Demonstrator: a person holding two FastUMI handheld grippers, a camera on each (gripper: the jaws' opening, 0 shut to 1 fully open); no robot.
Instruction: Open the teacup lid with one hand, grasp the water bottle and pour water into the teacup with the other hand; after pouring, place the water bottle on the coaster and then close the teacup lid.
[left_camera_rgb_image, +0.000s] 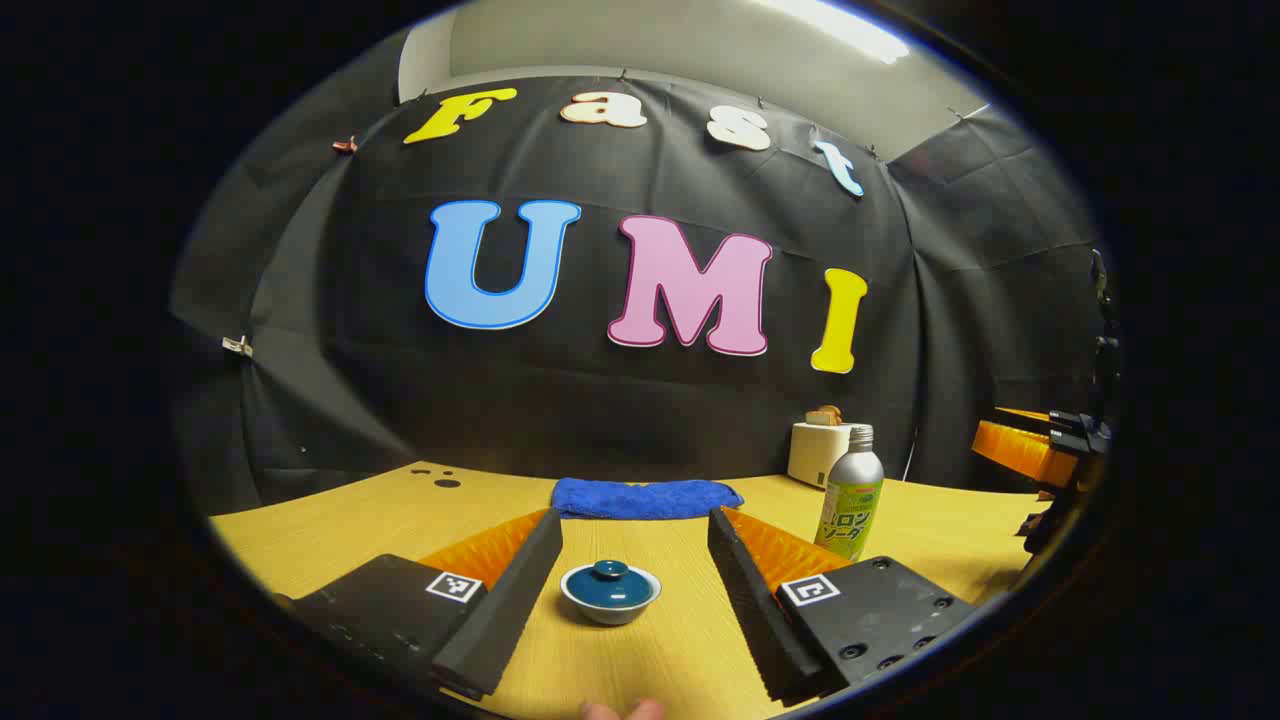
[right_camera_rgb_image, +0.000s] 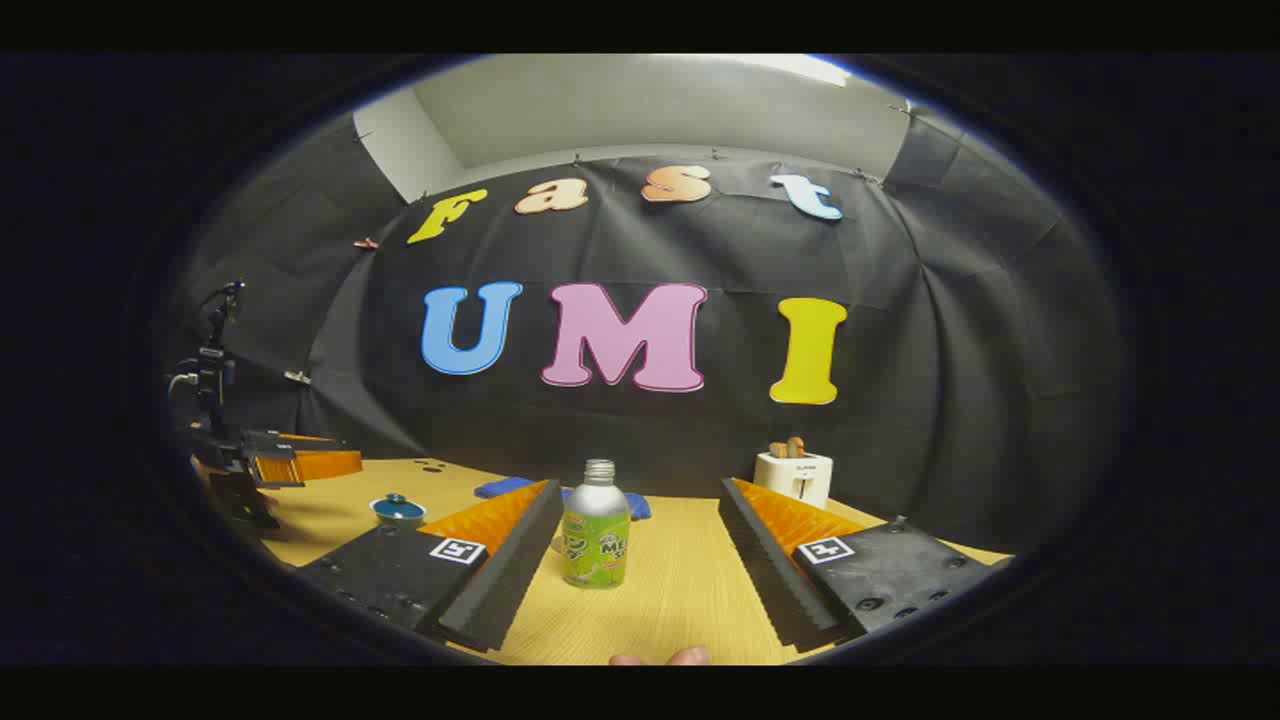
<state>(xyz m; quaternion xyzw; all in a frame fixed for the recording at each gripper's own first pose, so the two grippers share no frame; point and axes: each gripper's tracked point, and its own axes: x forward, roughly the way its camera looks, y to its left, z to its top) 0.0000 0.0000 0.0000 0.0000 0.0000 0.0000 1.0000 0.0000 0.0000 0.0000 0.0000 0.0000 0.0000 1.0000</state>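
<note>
A: At which step did the task stand?

B: At the outset. The left tongs (left_camera_rgb_image: 630, 590) stood open and empty, their jaws spread to either side of the teacup (left_camera_rgb_image: 610, 597), which sat on the tabletop (left_camera_rgb_image: 330, 520) with its lid (left_camera_rgb_image: 610, 573) on. The right tongs (right_camera_rgb_image: 640, 580) were likewise open and empty, the water bottle (right_camera_rgb_image: 596, 528) standing upright between and just beyond their jaws, untouched.

A: What did the next move call for?

B: By my judgement, the left tongs had to descend and close on the small knob of the lid, a fine target needing a centred approach. The right tongs had only to advance and close round the bottle's body, below the neck, squarely enough to hold it through a tilt.

A: And the count of things?

B: One teacup with one lid; one water bottle; one blue cloth (left_camera_rgb_image: 645, 498) at the far edge of the tabletop; one white toaster (right_camera_rgb_image: 793, 476) near the wall, apparently holding two slices, though it was too small to be sure. Two tongs in all. A coaster could not be made out with confidence; the blue cloth may have served that purpose.
</note>
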